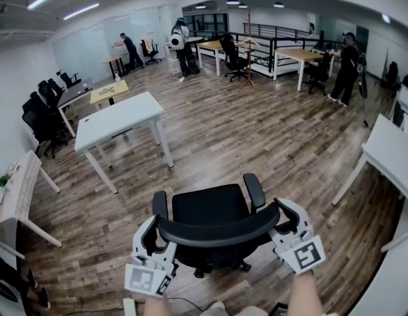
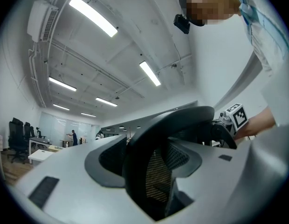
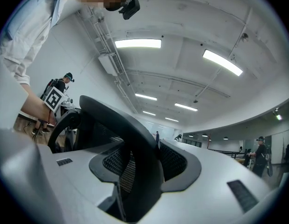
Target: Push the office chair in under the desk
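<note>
- Fingers of my left gripper [image 1: 156,237] and right gripper [image 1: 285,220] are clamped on opposite ends of the office chair's [image 1: 210,209] backrest rail.
- The chair stands straight ahead of me, rail crosswise, both hands equally near.
- The white desk [image 1: 118,120] lies ahead-left, well apart.

The office chair [image 1: 210,210] is black, with a padded seat, a curved mesh backrest [image 1: 217,233] and two armrests [image 1: 254,191]. It stands upright on its wheeled base on the wooden floor, near and central, with the backrest on the near side and the seat facing far. It is under no desk: one white desk [image 1: 118,120] stands farther off to the left, and a second white desk [image 1: 393,153] stands at the right, both well apart from it.
</note>
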The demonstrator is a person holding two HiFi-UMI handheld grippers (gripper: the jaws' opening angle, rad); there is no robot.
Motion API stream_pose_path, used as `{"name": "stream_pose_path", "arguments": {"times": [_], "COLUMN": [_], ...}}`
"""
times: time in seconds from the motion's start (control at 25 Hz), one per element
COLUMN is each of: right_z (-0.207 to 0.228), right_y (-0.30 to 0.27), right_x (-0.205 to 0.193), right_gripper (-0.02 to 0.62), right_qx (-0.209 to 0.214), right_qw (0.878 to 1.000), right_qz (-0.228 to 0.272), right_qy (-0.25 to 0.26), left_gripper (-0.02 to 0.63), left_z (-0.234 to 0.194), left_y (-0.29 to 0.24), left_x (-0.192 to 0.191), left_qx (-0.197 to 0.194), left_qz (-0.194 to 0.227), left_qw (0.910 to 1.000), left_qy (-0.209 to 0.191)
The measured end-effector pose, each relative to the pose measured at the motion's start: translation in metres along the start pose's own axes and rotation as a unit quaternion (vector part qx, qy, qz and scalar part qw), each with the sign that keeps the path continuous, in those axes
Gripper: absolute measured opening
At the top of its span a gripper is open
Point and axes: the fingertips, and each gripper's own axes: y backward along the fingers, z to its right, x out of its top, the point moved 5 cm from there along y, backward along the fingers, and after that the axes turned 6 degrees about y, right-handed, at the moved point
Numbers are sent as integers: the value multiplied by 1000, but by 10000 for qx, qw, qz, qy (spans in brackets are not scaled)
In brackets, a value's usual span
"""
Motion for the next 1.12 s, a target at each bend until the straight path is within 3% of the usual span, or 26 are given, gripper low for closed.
{"name": "stream_pose_path", "arguments": {"times": [0.52,1.12], "right_z": [17,54], "right_y": [32,115], "right_x": [-3,-6], "right_gripper": [213,213], "right_qx": [-466,-1386], "right_qw": [9986,9897], "right_qz": [99,-270], "right_qy": [-242,-242], "left_gripper": [229,233], "left_z": [29,100], "left_y": [-13,-46], "left_x": [1,-6], "left_qx": [-217,-995], "left_qz": [37,44], "left_qw": [9997,9945], "left_qy": [133,336]}}
